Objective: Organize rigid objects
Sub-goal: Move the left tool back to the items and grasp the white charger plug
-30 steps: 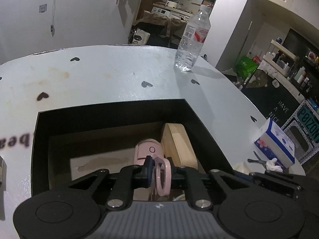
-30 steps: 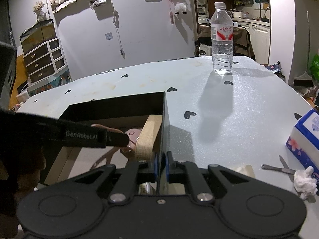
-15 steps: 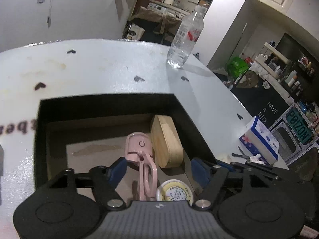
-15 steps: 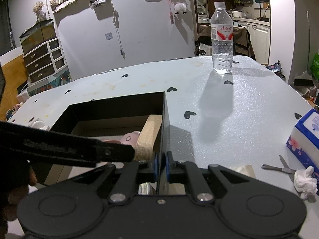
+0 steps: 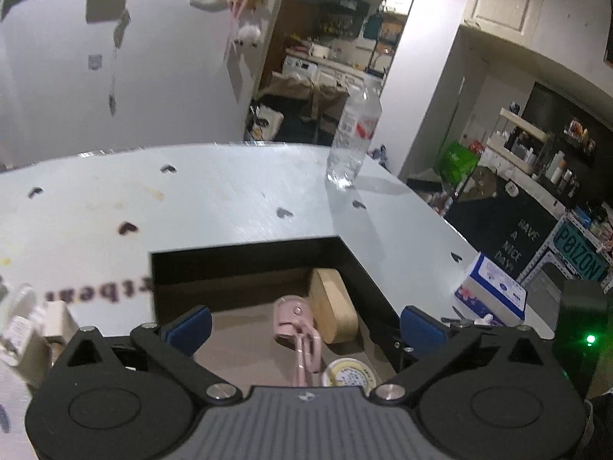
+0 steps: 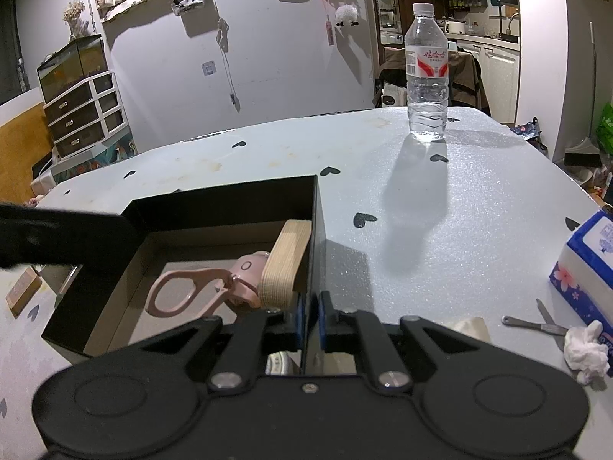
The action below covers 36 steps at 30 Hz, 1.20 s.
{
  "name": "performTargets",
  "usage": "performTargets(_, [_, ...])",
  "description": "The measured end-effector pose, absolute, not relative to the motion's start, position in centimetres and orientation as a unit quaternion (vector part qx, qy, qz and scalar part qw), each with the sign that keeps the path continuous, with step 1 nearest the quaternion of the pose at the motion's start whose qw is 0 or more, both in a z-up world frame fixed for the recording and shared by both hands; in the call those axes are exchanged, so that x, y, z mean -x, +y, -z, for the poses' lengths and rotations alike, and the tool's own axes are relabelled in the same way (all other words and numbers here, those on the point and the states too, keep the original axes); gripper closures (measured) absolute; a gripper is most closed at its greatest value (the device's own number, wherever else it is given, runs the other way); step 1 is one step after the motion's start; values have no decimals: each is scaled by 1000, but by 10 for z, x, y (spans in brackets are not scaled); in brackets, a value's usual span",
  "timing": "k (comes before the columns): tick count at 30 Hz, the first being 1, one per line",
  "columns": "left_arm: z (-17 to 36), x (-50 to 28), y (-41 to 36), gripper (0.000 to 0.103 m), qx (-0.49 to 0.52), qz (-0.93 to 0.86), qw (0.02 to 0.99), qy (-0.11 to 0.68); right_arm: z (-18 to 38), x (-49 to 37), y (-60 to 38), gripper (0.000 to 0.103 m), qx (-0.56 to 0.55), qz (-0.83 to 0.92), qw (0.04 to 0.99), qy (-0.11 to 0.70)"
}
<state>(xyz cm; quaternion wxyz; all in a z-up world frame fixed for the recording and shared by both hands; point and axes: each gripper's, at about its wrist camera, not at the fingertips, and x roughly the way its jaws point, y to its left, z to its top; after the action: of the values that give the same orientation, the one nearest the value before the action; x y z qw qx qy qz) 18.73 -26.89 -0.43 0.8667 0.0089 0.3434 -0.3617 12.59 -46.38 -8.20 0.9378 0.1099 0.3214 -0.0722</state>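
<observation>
- Black box (image 6: 230, 207) taken as the landmark, sitting on the pale tabletop (image 6: 440, 230) with its open top facing up
- Left gripper (image 5: 304, 327) seen above the box's near edge, fingers (image 5: 191, 326) just spread to their widest with nothing between them
- Pink eyelash curler (image 5: 295, 329) found lying loose on the box floor, head against the wooden oval piece (image 5: 333, 314) that leaned on the box's right wall; round yellow-lidded tin (image 5: 346, 373) just nearer the camera than both
- Right gripper (image 6: 310, 322) pinched narrow on the box's right wall, steadying it
- Step judged as release and withdrawal after placing the curler: best done by lifting the left gripper straight clear of the box, keeping the wide fingers off the curler's handle loop
- Right-hand pinch best kept firm until the left was clear, so the box could not slide
- Water bottle (image 6: 427, 76) stood well beyond the box; tissue pack (image 6: 586, 268) and small metal tool (image 6: 532, 324) lay to the box's right, likely next candidates
</observation>
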Motion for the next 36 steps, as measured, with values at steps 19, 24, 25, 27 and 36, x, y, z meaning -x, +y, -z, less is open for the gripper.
performTargets(19, [20, -195, -137, 0, 29, 167, 936, 308, 83, -127, -464, 95, -108, 75, 937, 324])
performTargets(24, [28, -205, -115, 0, 40, 137, 942, 304, 84, -129, -464, 95, -106, 78, 936, 328])
performTargets(25, [30, -207, -112, 1, 39, 134, 943, 301, 84, -129, -464, 95, -106, 78, 935, 328])
performTargets(27, [32, -210, -109, 5, 34, 128, 946, 297, 83, -129, -463, 95, -105, 78, 935, 330])
performTargets(36, [51, -236, -117, 49, 7, 128, 938, 323, 83, -131, -462, 96, -102, 84, 934, 331])
